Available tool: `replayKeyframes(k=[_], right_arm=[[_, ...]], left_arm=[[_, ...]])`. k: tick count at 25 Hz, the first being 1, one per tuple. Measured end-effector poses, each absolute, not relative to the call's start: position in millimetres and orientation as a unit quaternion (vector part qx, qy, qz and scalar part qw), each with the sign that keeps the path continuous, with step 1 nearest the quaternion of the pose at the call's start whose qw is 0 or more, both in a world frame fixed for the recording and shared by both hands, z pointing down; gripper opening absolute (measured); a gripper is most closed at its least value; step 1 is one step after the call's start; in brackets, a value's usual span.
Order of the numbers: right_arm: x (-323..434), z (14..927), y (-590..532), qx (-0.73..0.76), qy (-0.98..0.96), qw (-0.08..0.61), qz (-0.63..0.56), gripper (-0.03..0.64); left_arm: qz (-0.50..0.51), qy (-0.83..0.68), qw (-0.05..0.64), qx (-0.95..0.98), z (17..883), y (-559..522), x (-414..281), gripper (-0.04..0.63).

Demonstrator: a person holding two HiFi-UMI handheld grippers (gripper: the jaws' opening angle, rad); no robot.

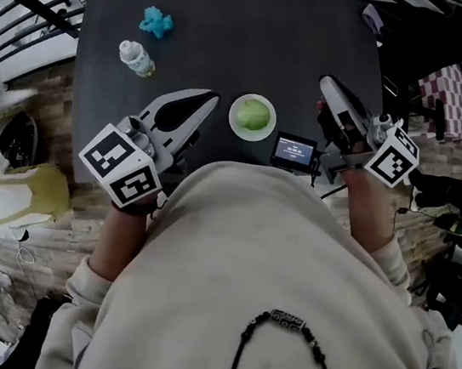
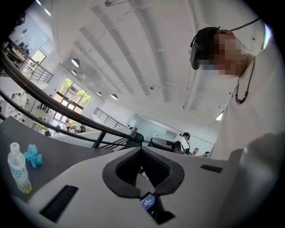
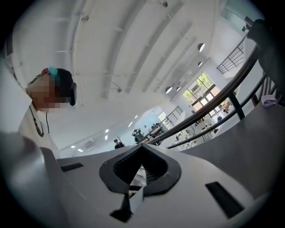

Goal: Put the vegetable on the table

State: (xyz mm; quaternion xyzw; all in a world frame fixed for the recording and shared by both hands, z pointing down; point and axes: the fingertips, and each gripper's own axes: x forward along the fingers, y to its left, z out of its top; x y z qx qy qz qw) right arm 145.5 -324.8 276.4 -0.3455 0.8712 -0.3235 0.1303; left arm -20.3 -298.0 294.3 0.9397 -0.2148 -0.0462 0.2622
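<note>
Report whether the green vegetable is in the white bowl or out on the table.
In the bowl. The head view shows the green vegetable lying inside the rim of the white bowl, which stands on the dark table.

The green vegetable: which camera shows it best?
The head view: it looks down on the green vegetable in its white dish. Both gripper views tilt up toward the ceiling and miss it.

Left gripper (image 2: 141,151) jaws together; bottle (image 2: 18,168) nearby.
</note>
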Motion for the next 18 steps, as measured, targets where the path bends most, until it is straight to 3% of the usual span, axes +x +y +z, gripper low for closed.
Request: replayKeyframes(k=[18], right_arm=[[147.4, 271.1, -321.8, -0.364, 0.871, 0.125, -0.305, 0.017]], left_arm=[[-0.039, -0.198, 0.259, 0.945, 296.4, -294.0, -15.7, 0.006]])
